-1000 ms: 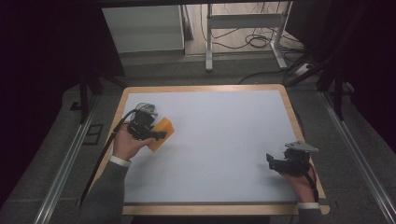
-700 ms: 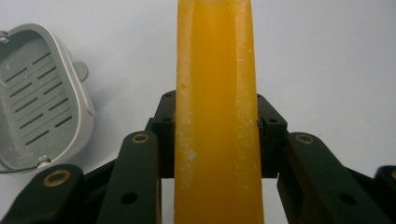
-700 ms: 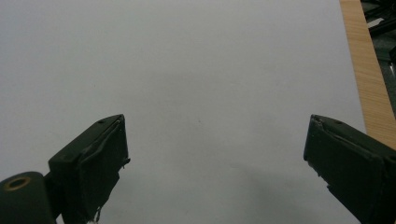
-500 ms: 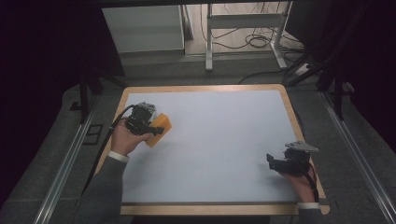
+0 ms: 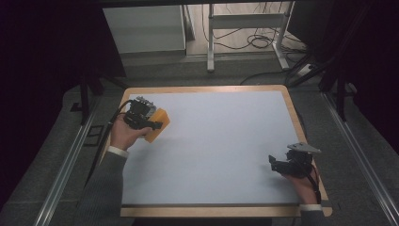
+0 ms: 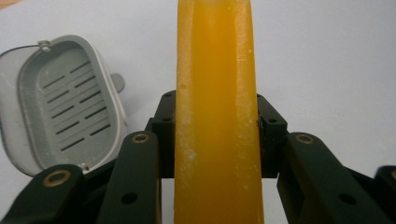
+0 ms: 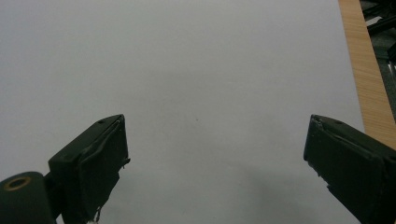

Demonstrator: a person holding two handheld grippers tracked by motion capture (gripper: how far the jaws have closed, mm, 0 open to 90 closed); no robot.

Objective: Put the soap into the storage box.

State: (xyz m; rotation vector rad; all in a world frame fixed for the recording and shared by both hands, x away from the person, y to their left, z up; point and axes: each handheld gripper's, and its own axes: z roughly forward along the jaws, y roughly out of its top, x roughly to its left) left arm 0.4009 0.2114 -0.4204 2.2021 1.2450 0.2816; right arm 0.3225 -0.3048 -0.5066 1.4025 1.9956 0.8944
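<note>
1 orange soap bar, 1 grey soap dish, 2 claws: left claw, right claw

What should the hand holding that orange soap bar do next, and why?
Probably carry the soap bar sideways over the open grey soap dish and lower it in. The left hand-held gripper is shut on the bar, and the slotted dish lies empty close beside it on the table.

The waxy, slightly pitted orange bar of soap looks semi-glossy. The grey slotted plastic soap dish is matt. The white table surface is smooth, its wooden rim pale and grained.
</note>
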